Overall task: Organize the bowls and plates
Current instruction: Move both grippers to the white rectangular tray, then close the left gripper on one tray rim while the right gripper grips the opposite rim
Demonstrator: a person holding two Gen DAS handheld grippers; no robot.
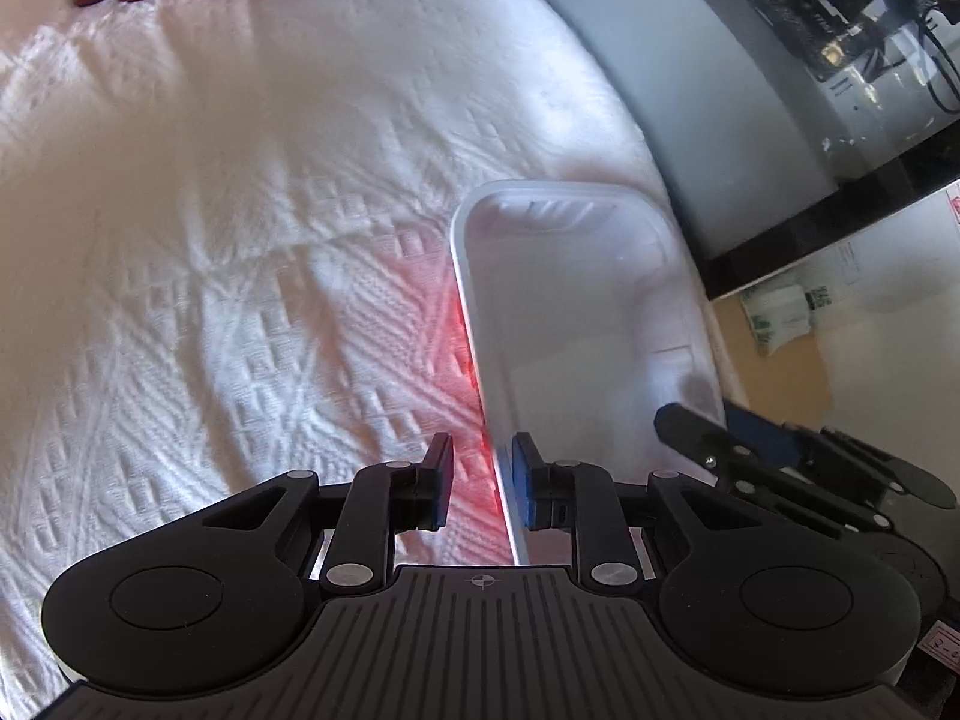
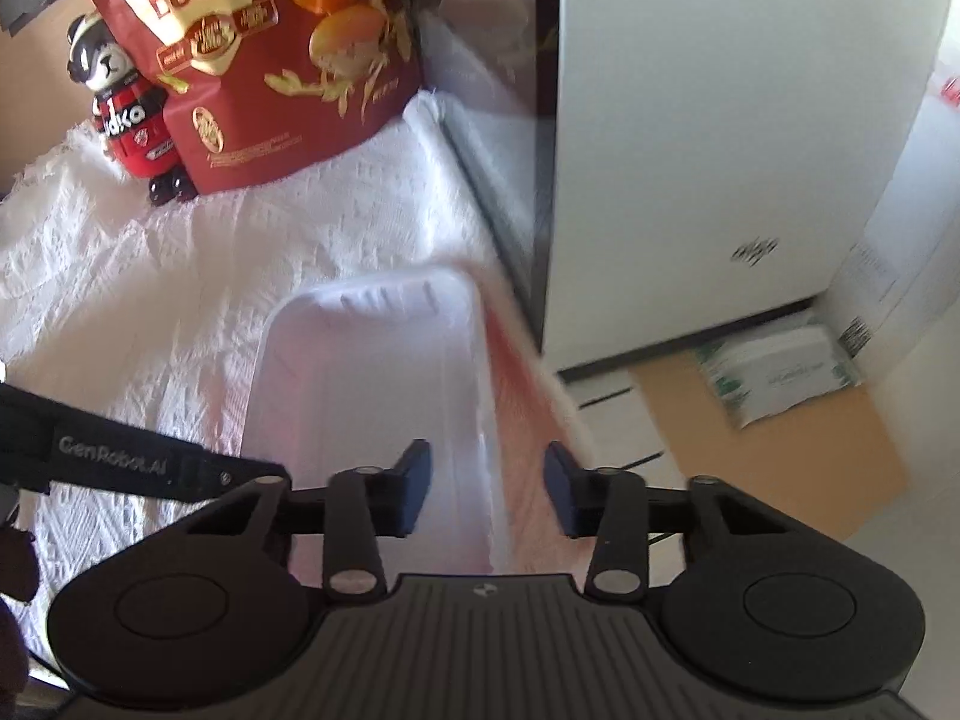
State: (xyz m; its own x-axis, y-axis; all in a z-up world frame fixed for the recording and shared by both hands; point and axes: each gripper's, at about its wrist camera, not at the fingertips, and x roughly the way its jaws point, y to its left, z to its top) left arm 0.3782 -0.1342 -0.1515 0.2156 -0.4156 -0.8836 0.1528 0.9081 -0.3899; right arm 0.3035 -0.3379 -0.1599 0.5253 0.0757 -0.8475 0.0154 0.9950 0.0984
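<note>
Left wrist view: I see my left claw (image 1: pixel 480 474) set narrow astride the left rim of the white tray (image 1: pixel 570 300). The rim lies against the right-hand pad, and a gap shows at the other pad. The tray rests on the white cloth (image 1: pixel 240 240) covering the counter. Right wrist view: a toy figurine (image 2: pixel 129 114) and a red egg bag (image 2: pixel 270 60) stand beyond the tray, to its left. My right claw (image 2: pixel 486 480) stands wide astride the tray's right rim, pads clear of it. A white cabinet (image 2: pixel 720 150) rises right of the tray.
</note>
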